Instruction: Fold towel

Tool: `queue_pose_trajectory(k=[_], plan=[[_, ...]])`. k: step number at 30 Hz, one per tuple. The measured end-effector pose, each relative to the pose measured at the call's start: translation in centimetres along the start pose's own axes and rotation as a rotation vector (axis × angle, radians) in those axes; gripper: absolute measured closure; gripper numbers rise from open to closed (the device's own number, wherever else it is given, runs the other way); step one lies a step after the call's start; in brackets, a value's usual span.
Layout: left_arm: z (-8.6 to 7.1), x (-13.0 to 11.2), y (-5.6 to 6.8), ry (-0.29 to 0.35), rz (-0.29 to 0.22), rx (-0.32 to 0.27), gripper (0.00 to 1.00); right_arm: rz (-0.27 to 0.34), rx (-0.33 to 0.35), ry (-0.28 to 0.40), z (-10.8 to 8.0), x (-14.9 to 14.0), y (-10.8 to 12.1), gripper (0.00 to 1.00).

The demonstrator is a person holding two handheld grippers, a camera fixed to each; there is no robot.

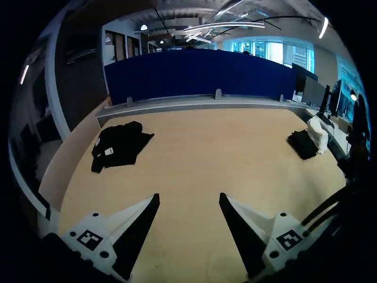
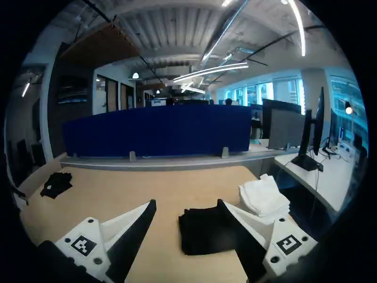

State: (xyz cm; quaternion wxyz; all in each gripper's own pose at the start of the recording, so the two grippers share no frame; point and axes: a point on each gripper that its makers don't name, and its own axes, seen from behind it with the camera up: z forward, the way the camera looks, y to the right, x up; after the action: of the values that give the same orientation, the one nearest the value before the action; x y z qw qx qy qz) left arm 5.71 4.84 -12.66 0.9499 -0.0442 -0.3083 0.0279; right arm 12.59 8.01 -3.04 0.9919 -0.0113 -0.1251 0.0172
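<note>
Wooden desk (image 1: 212,141) holds a black towel (image 1: 123,141), tag (image 1: 109,151) unreadable; left claw (image 1: 189,194) and right claw (image 2: 186,201) spread

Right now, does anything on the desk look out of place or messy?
Yes: the black cloth at the far left of the desk lies crumpled in a heap, a white tag showing, while the black stack and white stack on the right are neatly folded. The left gripper and right gripper are open, holding nothing.
</note>
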Motion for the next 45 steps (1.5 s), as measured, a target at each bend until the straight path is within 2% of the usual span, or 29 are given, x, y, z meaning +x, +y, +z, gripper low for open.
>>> queue_pose_trajectory(k=[7,12,17,20,26,30,33,38,42,45], plan=[[-0.1,1.8,-0.6,0.071,-0.023,0.007,0.06,-0.008,0.013,0.039,-1.3,1.0,-1.3,0.00],[-0.2,4.4,-1.7,0.171,-0.054,0.016,0.06,0.000,0.004,0.035,-1.5,0.9,-1.9,0.00],[-0.9,8.5,-3.0,0.327,-0.084,0.024,0.06,-0.009,0.022,0.050,-1.9,1.6,-3.6,0.00],[-1.5,10.6,-3.6,0.403,-0.085,0.029,0.06,-0.009,0.033,0.069,-1.9,2.4,-4.7,0.00],[-1.6,13.4,-4.6,0.485,-0.070,0.037,0.06,-0.010,0.044,0.112,-1.7,4.4,-7.1,0.00],[-1.9,15.1,-5.6,0.541,-0.082,0.044,0.06,-0.015,0.049,0.136,-1.8,5.2,-8.7,0.00],[-2.1,15.9,-6.2,0.578,-0.087,0.047,0.06,-0.020,0.053,0.138,-1.8,5.2,-9.5,0.00],[-2.2,16.1,-6.2,0.617,-0.069,0.045,0.06,-0.028,0.044,0.137,-1.7,5.0,-10.0,0.00],[-1.4,15.3,-5.9,0.617,-0.056,0.032,0.06,-0.037,0.028,0.137,-1.8,4.8,-9.9,0.00],[-0.7,14.6,-5.9,0.625,-0.065,0.026,0.06,-0.049,0.017,0.140,-1.9,4.7,-10.0,0.00]])
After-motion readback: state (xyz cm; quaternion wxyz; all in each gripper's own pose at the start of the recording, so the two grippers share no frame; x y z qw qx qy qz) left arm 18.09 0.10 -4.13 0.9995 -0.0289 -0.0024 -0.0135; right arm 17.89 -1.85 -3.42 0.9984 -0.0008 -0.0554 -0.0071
